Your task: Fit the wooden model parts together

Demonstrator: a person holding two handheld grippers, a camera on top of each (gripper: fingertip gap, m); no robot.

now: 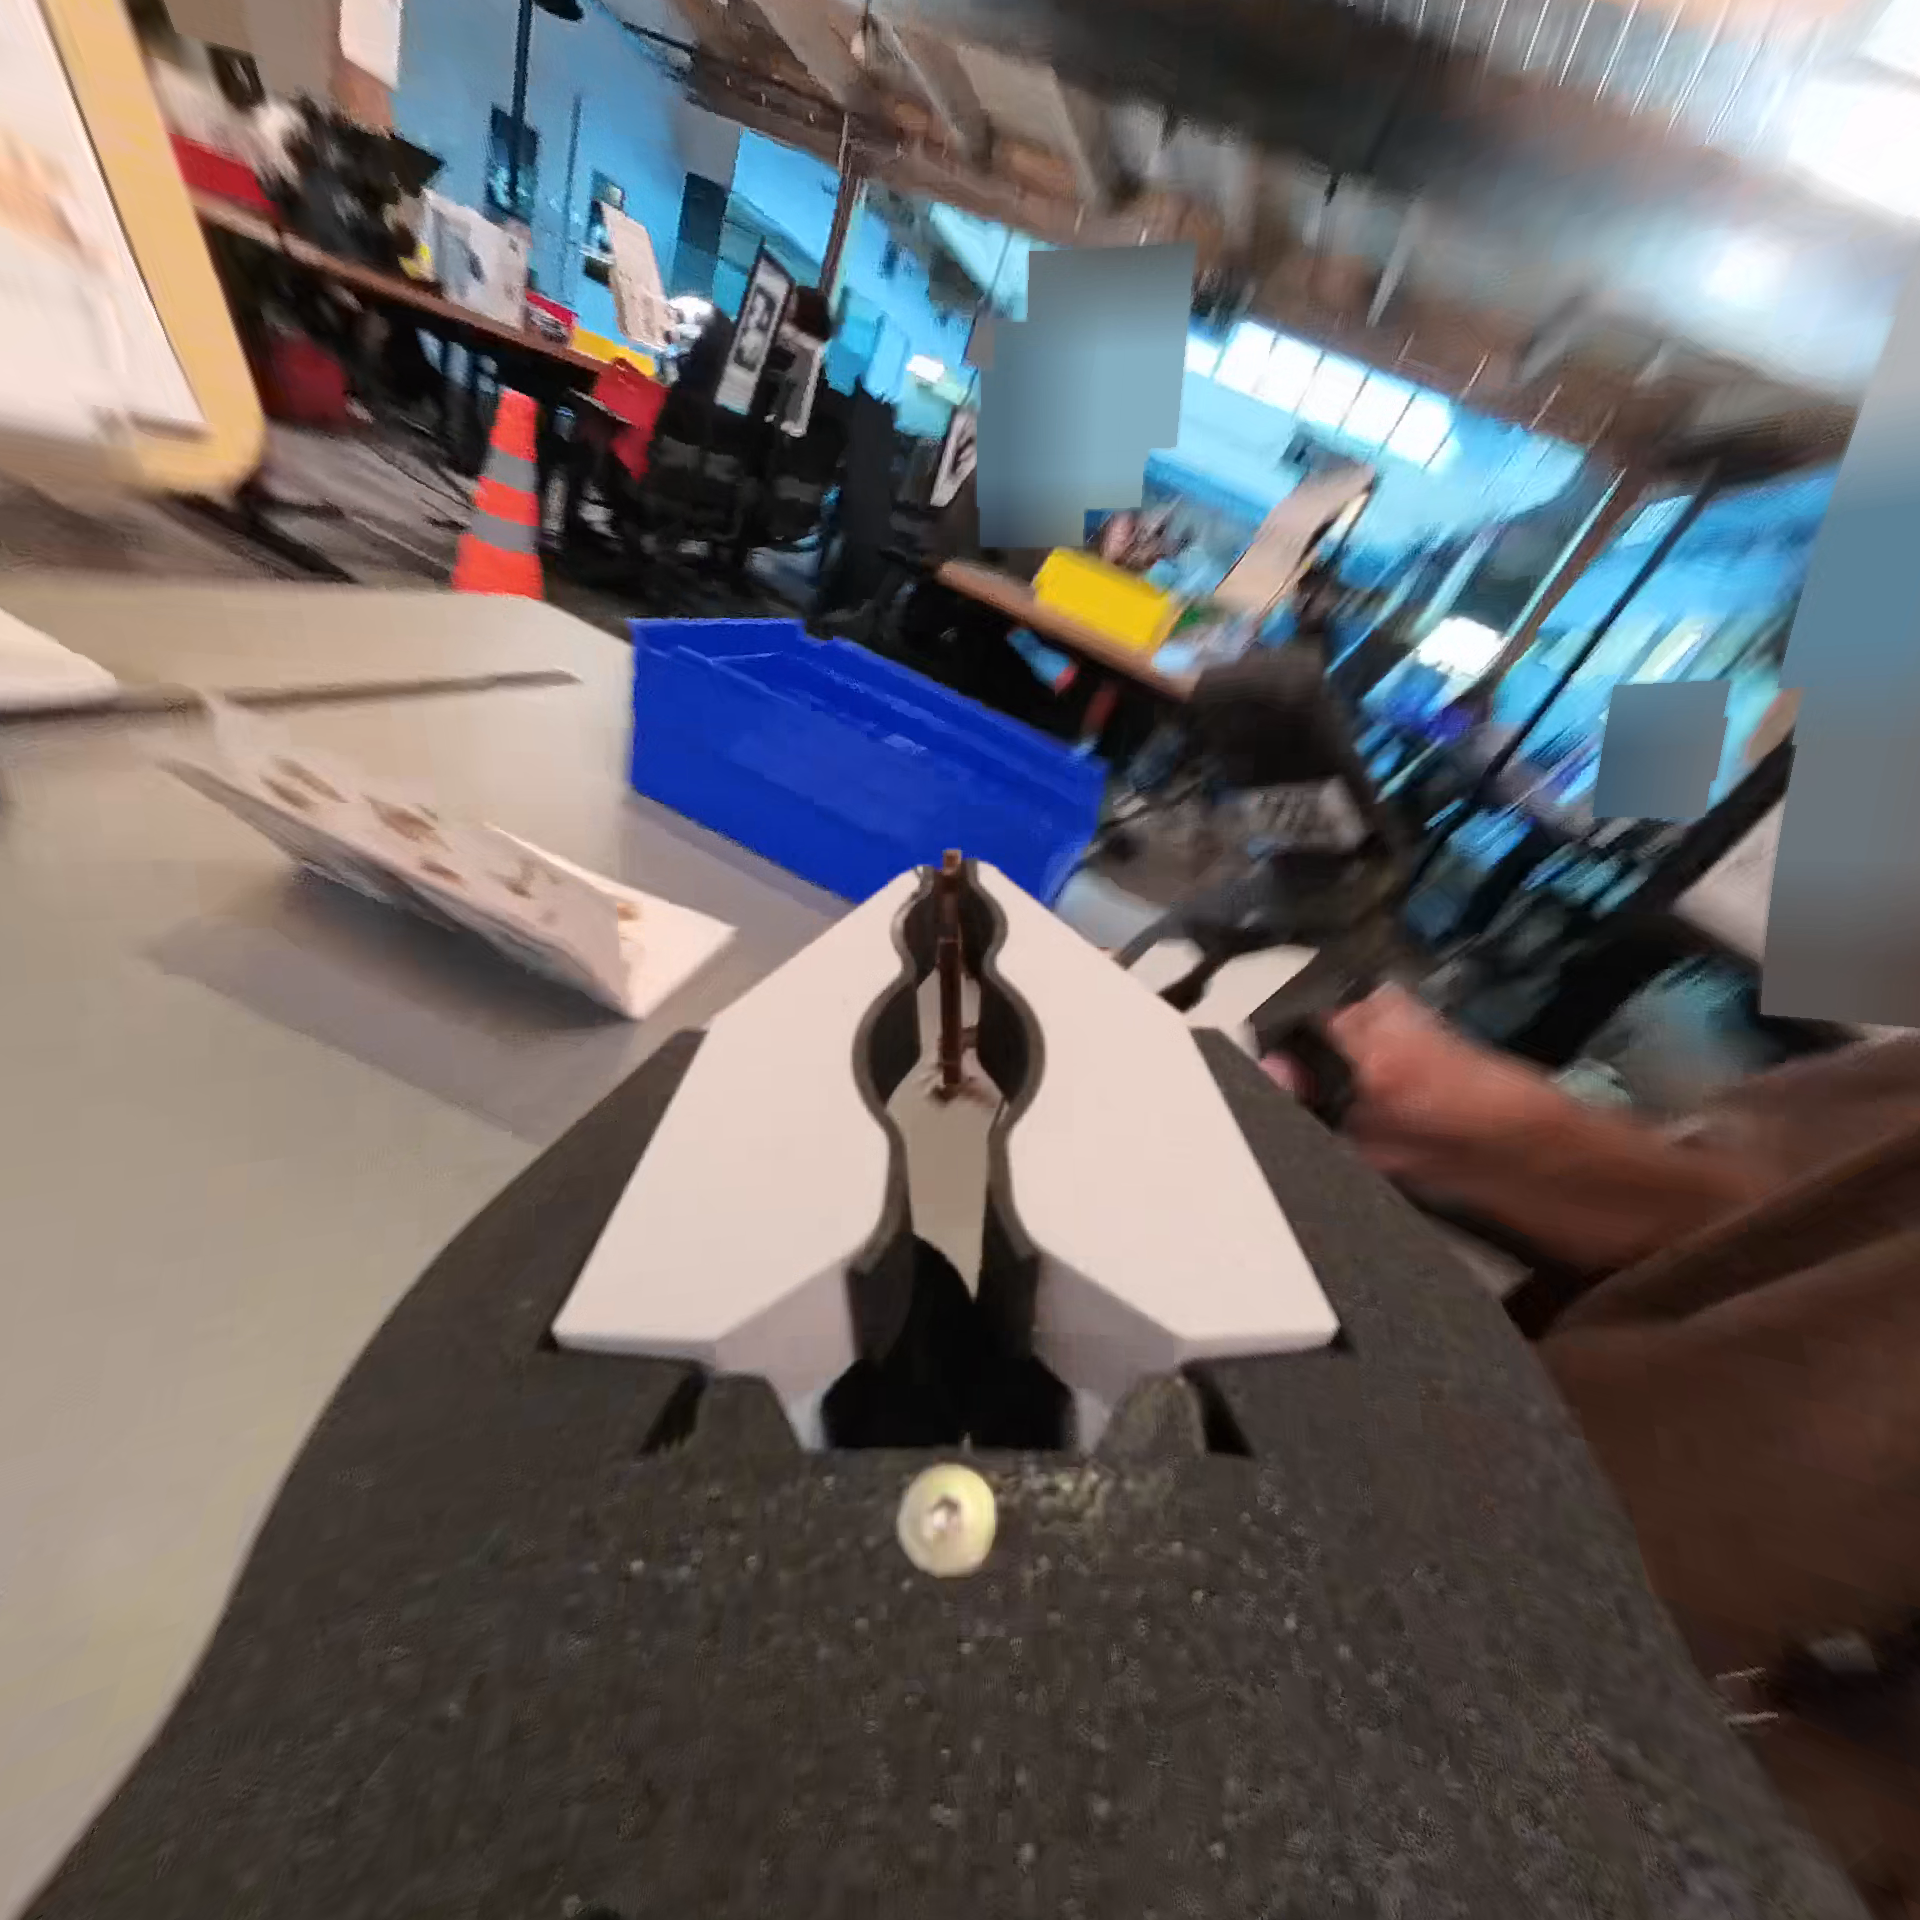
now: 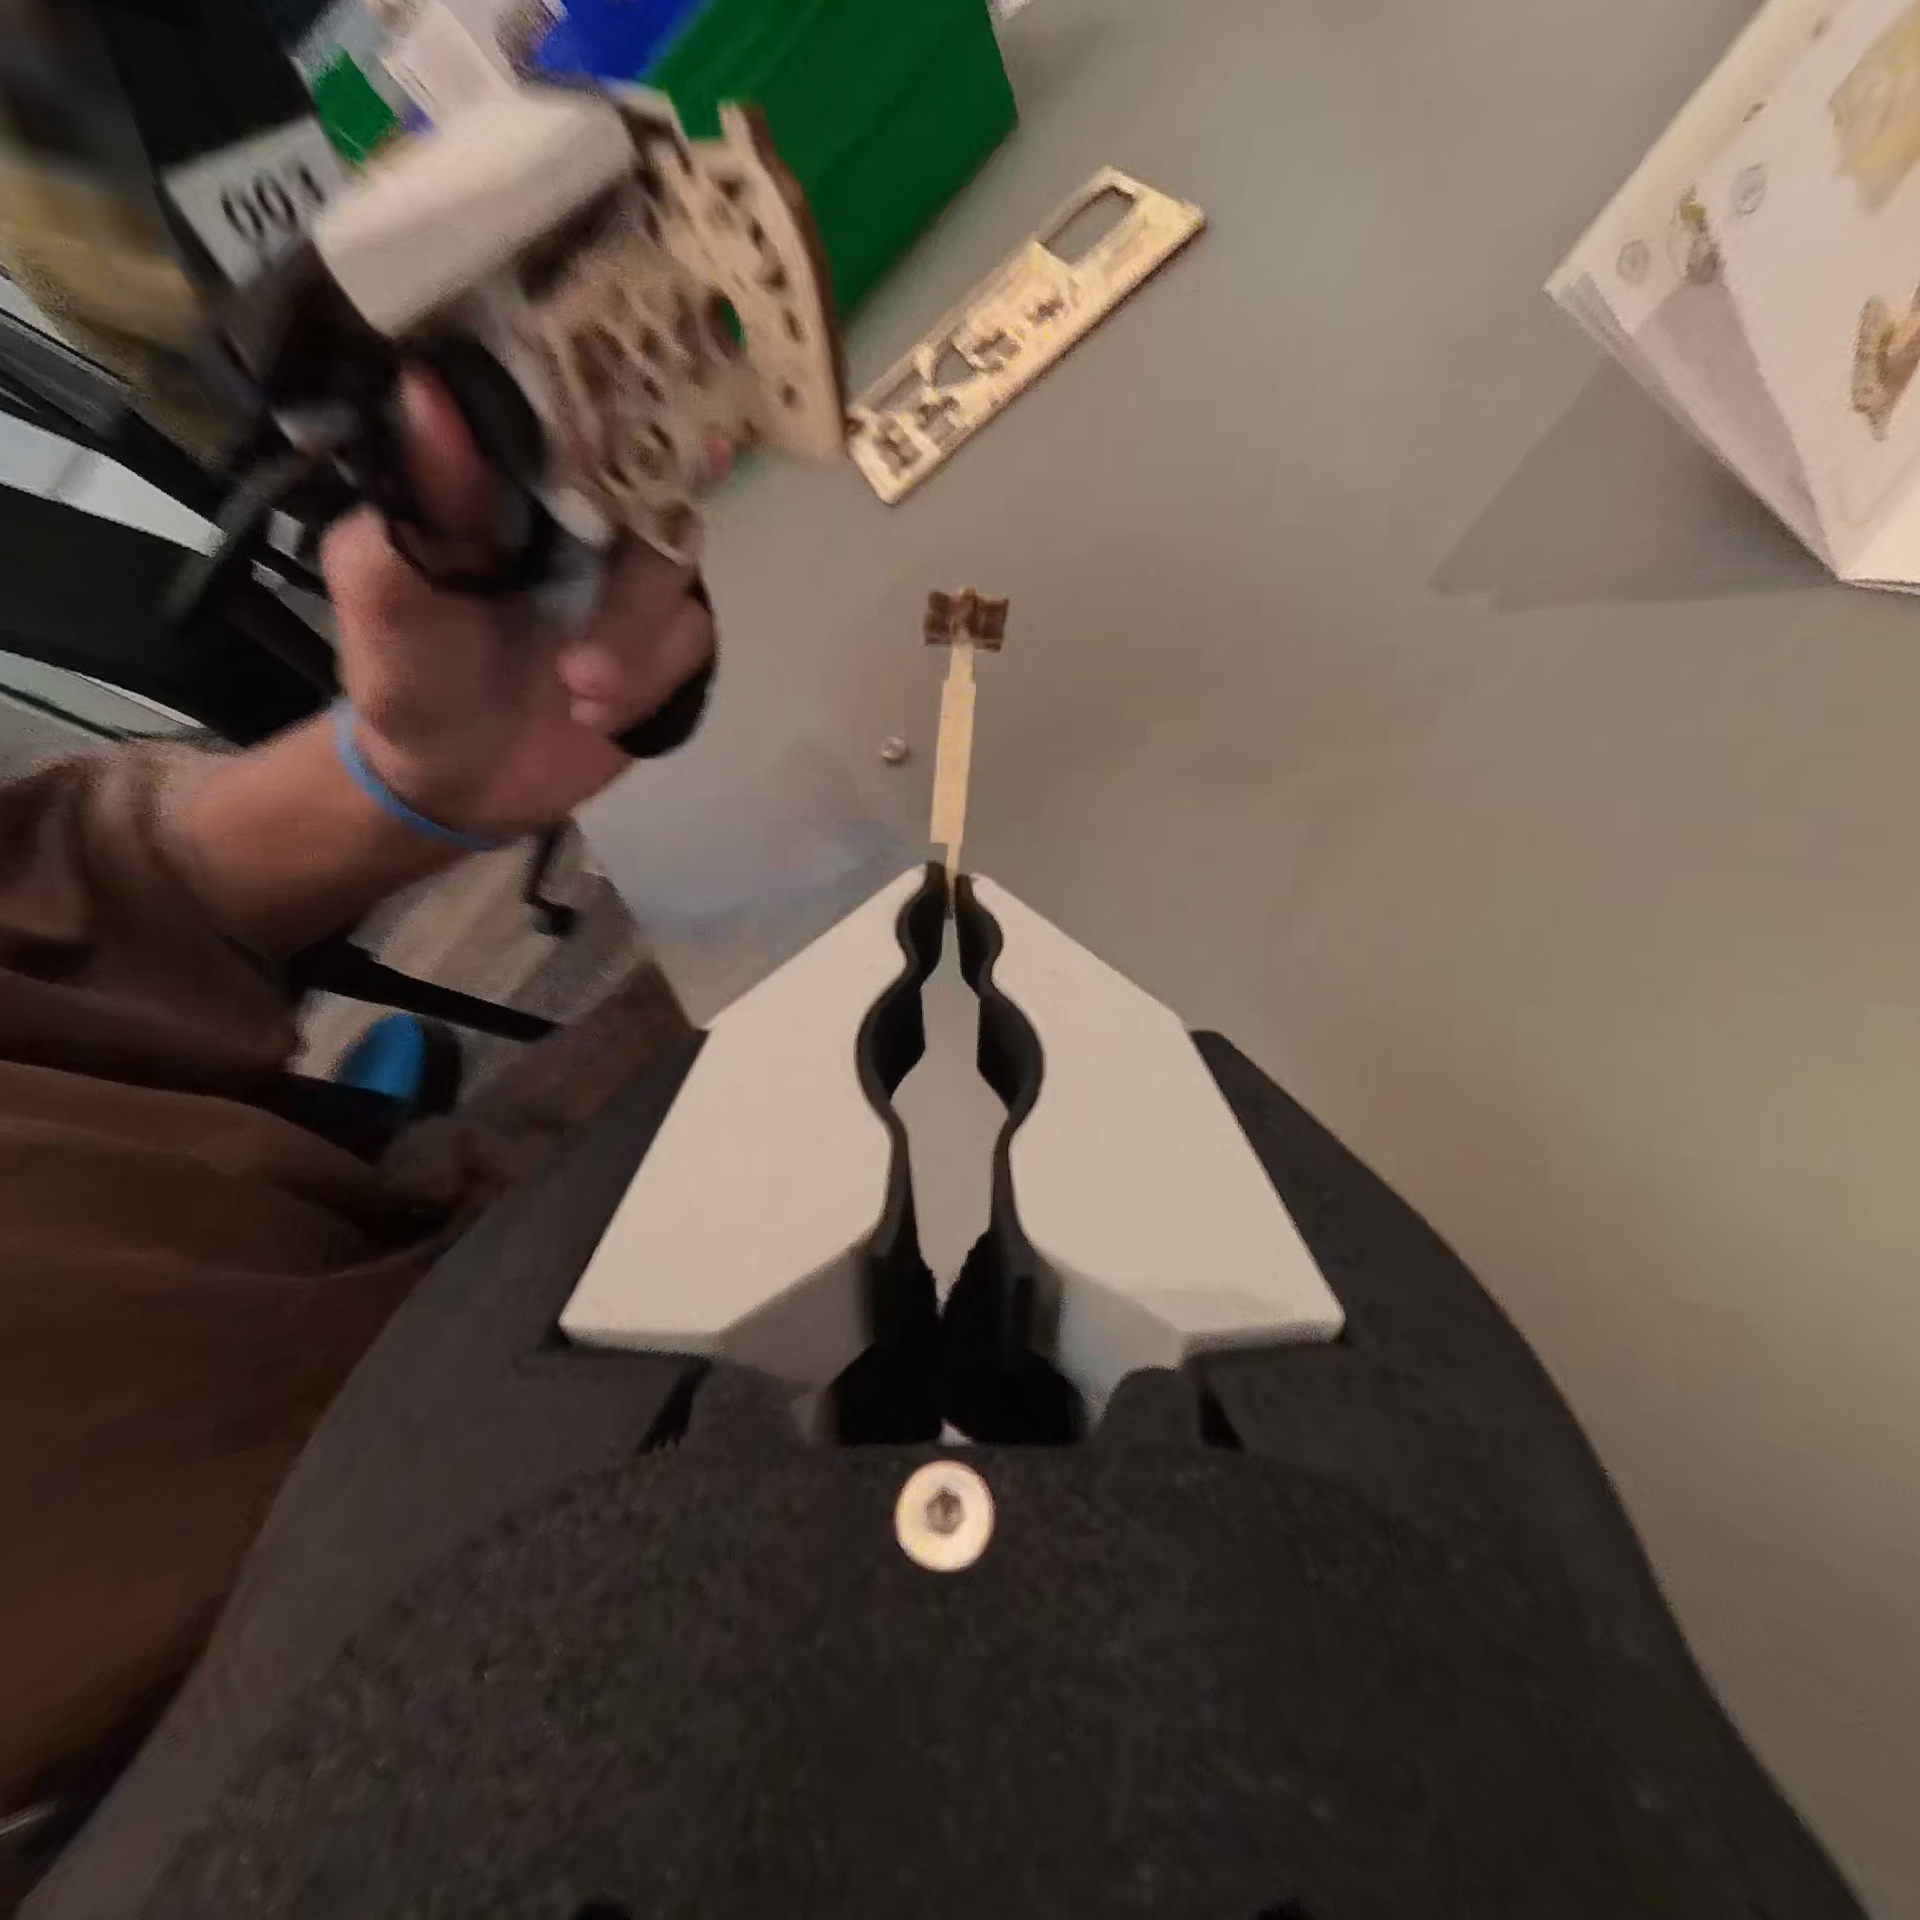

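My right tongs [image 2: 952,883] are pinched almost together on the foot of a thin, pale wooden stick [image 2: 954,753] that juts straight forward from the tips and ends in a small, dark, notched crosspiece, held clear above the matte grey table [image 2: 1351,727]. My left tongs [image 1: 951,883] are likewise narrowed onto a flat wooden model plate [image 1: 948,966], seen there only edge-on as a brown sliver between the white, wavy-edged fingers [image 1: 790,1122]; from the right wrist view the same plate [image 2: 717,343] shows its broad face, light plywood pierced with many round and curved cut-outs, blurred, with my hand [image 2: 499,665] around the left handle beneath it. On the table beyond lies a flat rectangular plywood sheet [image 2: 1023,332] with emptied cut-outs, a green bin [image 2: 883,135] behind it, and a tiny round bit [image 2: 891,745] beside the stick. A white folded instruction booklet [image 2: 1756,343] stands tented off to the right. Ahead of my left tongs sits a glossy blue plastic bin [image 1: 852,748].
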